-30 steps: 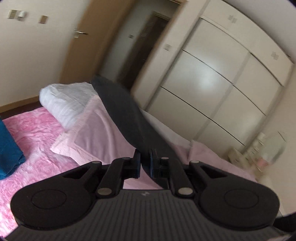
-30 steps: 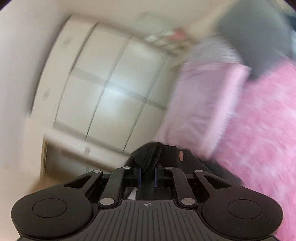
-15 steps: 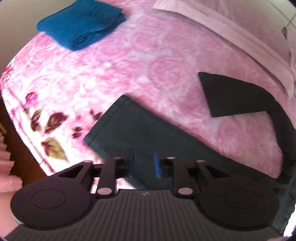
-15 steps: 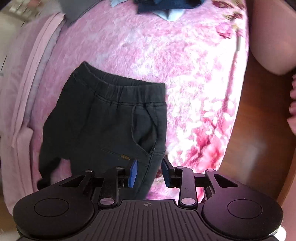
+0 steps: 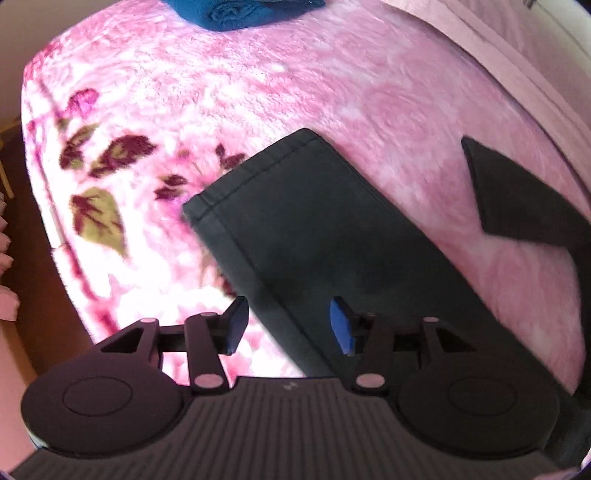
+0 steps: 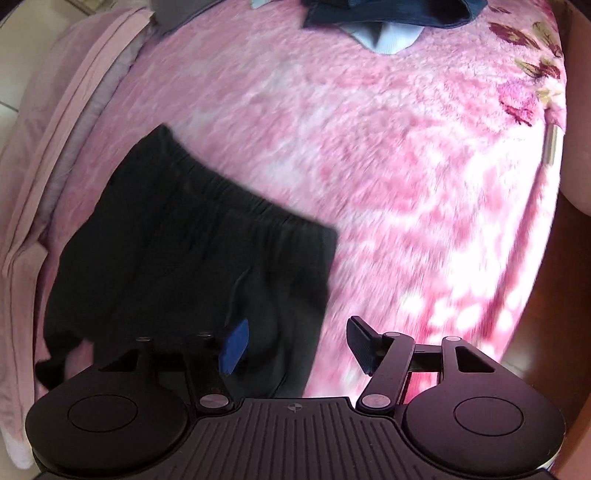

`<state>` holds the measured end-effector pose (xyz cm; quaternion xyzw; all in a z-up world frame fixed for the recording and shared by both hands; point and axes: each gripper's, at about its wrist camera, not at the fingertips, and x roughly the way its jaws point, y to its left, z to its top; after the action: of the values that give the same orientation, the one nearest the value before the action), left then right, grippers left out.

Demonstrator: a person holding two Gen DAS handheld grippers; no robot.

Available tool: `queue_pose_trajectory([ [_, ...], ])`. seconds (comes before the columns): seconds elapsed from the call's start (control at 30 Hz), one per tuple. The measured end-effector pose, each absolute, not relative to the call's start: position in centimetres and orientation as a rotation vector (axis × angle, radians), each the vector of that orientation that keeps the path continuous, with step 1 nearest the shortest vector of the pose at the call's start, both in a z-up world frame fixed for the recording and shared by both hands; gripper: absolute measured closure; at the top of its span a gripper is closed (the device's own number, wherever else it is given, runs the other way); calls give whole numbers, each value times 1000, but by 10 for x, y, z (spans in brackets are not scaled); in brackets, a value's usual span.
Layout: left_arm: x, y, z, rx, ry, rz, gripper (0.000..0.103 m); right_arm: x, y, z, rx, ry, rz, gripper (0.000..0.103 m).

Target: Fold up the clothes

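Hovering over the bed, I hold both sets of jaws spread wide with nothing between them. The dark trousers (image 5: 321, 236) lie flat on the pink floral blanket (image 5: 258, 85).

From my left gripper (image 5: 286, 323) I look down on one trouser leg. Its hemmed cuff (image 5: 251, 173) points away from me and toward the upper left, and the leg's long axis runs diagonally from that cuff down to the lower right, passing under my jaws. The second leg end (image 5: 517, 199) lies apart at the right, its corner pointing up, with bare blanket between the two. A folded blue cloth (image 5: 240, 11) sits at the far edge of the blanket.

From my right gripper (image 6: 297, 341) I see the waist end (image 6: 192, 243). The gathered elastic waistband (image 6: 251, 199) runs diagonally from upper left to lower right and faces out toward the open blanket. The trousers' outer side edge falls between my blue pads (image 6: 234, 345), not touched as far as I can tell. Pale pink folded bedding (image 6: 55, 122) lies along the left, and a dark blue garment (image 6: 388, 11) with a light piece under it rests at the far end of the blanket.
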<state>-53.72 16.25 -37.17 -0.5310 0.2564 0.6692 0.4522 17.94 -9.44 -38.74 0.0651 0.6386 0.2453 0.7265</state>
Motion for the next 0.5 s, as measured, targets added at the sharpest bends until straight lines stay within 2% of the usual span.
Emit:
queue_pose_trajectory([
  [0.07, -543, 160, -382, -1329, 608, 1680, 58, 187, -98, -396, 178, 1405, 550, 40],
  [0.2, -546, 157, -397, -1318, 589, 1725, 70, 194, -102, -411, 281, 1403, 578, 41],
  [0.27, -543, 155, -394, -1260, 617, 1729, 82, 195, -101, -414, 300, 1392, 582, 41],
  [0.3, -541, 154, -393, -1229, 631, 1727, 92, 195, -100, -414, 294, 1385, 585, 73],
  [0.33, -540, 153, -391, -1198, 645, 1726, 98, 196, -99, -412, 266, 1379, 590, 78],
  [0.37, -539, 153, -389, -1169, 659, 1722, 103, 197, -98, -410, 250, 1379, 597, 79],
  [0.5, -533, 152, -374, -1069, 695, 1686, 103, 201, -107, -392, 195, 1352, 595, 83],
])
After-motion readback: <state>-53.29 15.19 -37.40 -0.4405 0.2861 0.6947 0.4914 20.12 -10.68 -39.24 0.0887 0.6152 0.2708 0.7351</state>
